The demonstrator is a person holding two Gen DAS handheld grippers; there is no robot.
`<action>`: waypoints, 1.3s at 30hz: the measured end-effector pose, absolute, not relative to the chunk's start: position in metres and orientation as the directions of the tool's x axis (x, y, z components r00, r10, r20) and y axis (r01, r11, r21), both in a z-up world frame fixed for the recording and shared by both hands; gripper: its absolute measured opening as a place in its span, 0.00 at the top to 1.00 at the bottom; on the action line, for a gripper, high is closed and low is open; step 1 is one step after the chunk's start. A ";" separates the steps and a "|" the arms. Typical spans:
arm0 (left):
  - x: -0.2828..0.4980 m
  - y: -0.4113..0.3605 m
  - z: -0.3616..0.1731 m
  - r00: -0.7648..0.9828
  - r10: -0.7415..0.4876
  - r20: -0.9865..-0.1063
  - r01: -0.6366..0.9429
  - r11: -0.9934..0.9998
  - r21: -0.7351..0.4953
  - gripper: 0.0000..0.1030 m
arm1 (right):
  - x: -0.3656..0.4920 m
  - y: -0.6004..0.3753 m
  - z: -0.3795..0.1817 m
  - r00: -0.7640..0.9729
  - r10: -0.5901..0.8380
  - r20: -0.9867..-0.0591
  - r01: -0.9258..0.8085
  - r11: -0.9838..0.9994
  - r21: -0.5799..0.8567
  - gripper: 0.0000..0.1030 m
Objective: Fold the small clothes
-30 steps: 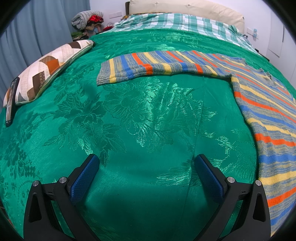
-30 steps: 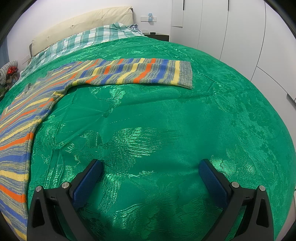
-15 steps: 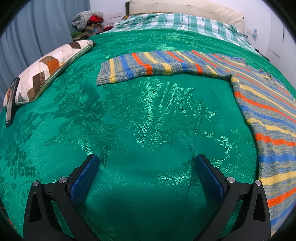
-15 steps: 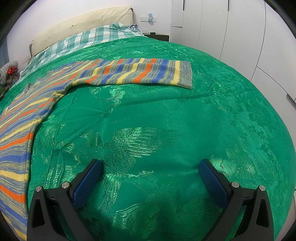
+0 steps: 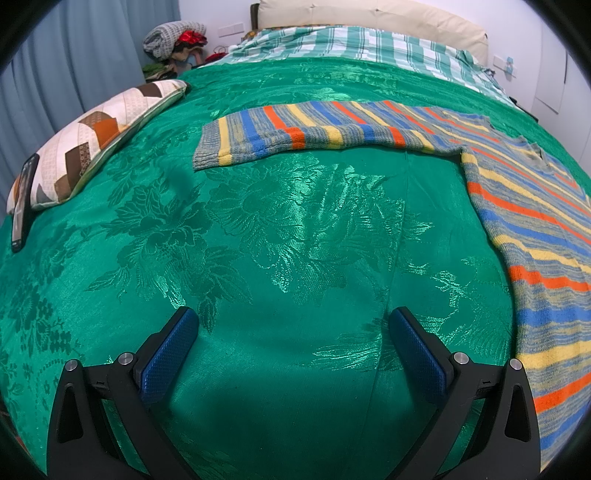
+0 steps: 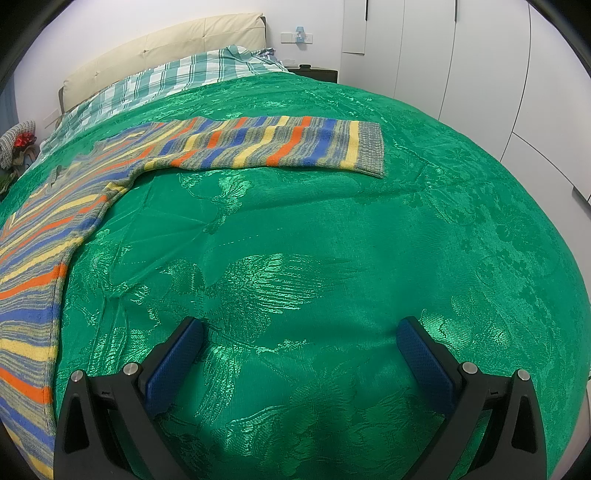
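The striped sweater [image 5: 528, 206] lies flat on the green bedspread [image 5: 295, 229], spread out with both sleeves stretched sideways. In the left wrist view its body runs down the right side of the frame, and one sleeve [image 5: 303, 133] reaches leftward across the bed, ending in a grey ribbed cuff. In the right wrist view the sweater's body [image 6: 40, 266] fills the left edge, and the other sleeve [image 6: 273, 146] extends to the right, its cuff resting flat on the cover.

The left gripper [image 5: 293, 339] hovers over bare bedspread, near the sweater's left side but apart from it; its blue-padded fingers [image 5: 168, 354] are spread wide with nothing between them. The right gripper [image 6: 301, 347] likewise sits above bare green cloth beside the sweater's other side, its fingers [image 6: 424, 363] wide apart and holding nothing.

At the left edge of the bed a patchwork pillow [image 5: 96, 136] rests on the cover, with a dark phone [image 5: 24, 201] leaning against its near end. A plaid sheet [image 5: 351, 42] covers the head of the bed below a cream headboard [image 5: 369, 13]. White wardrobe doors [image 6: 480, 66] stand along the right wall.
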State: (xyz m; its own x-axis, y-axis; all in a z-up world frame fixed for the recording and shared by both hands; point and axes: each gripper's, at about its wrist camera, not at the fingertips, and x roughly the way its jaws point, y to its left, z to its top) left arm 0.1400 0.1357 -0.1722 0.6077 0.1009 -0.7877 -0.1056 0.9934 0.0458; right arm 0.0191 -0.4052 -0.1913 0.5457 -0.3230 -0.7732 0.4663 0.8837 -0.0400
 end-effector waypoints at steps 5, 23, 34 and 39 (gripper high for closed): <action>0.140 0.136 -0.172 0.608 0.101 -0.788 -0.106 0.993 0.046 0.00 | 0.019 -0.405 -0.191 0.546 -0.323 -0.773 0.466 0.884 -0.040 0.00; 0.140 0.135 -0.172 0.608 0.102 -0.787 -0.106 0.993 0.046 0.00 | 0.019 -0.404 -0.192 0.546 -0.324 -0.773 0.466 0.884 -0.042 0.00; 0.139 0.135 -0.173 0.610 0.103 -0.786 -0.107 0.993 0.048 0.00 | 0.018 -0.404 -0.191 0.545 -0.325 -0.773 0.466 0.884 -0.043 0.00; 0.140 0.137 -0.172 0.614 0.104 -0.782 -0.108 0.993 0.047 0.00 | 0.017 -0.407 -0.189 0.537 -0.322 -0.779 0.469 0.882 -0.041 0.00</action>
